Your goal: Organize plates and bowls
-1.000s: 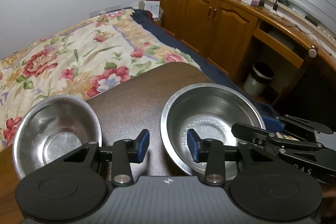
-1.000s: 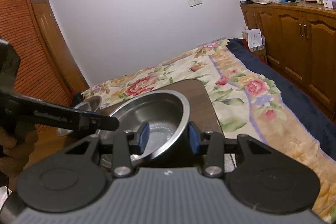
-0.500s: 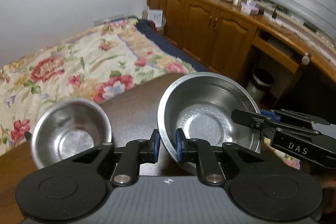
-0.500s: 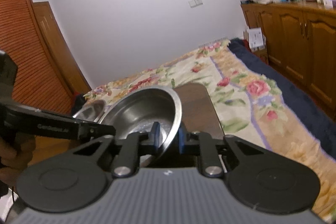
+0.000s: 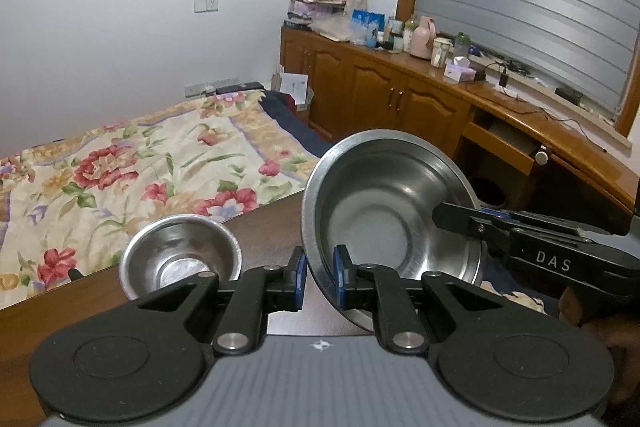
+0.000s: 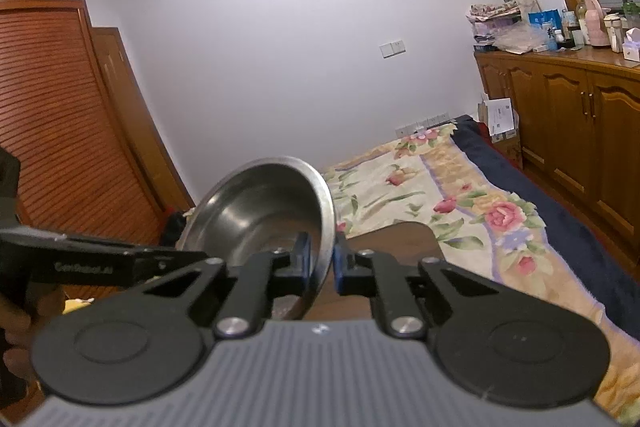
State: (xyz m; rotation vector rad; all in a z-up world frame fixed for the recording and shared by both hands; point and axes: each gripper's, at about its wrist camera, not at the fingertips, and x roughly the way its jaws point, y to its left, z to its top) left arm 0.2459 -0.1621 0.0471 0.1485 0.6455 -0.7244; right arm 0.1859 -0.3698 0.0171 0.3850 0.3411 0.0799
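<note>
A large steel bowl [image 5: 384, 211] hangs above the dark wooden table [image 5: 272, 227], tilted. My left gripper [image 5: 319, 277] is shut on its near-left rim. My right gripper [image 6: 322, 261] is shut on the opposite rim of the same large bowl [image 6: 260, 211]; it also shows in the left wrist view [image 5: 472, 219] at the bowl's right side. A small steel bowl [image 5: 182, 255] sits upright on the table, left of the large one.
A bed with a floral cover [image 5: 140, 167] lies beyond the table. Wooden cabinets [image 5: 384, 99] with cluttered tops run along the right wall. A slatted wardrobe [image 6: 68, 131] stands at left. A bin [image 5: 490, 193] sits under the desk.
Both grippers closed on the large bowl's rim, then lifted and tilted it off the table. The small bowl stayed in place.
</note>
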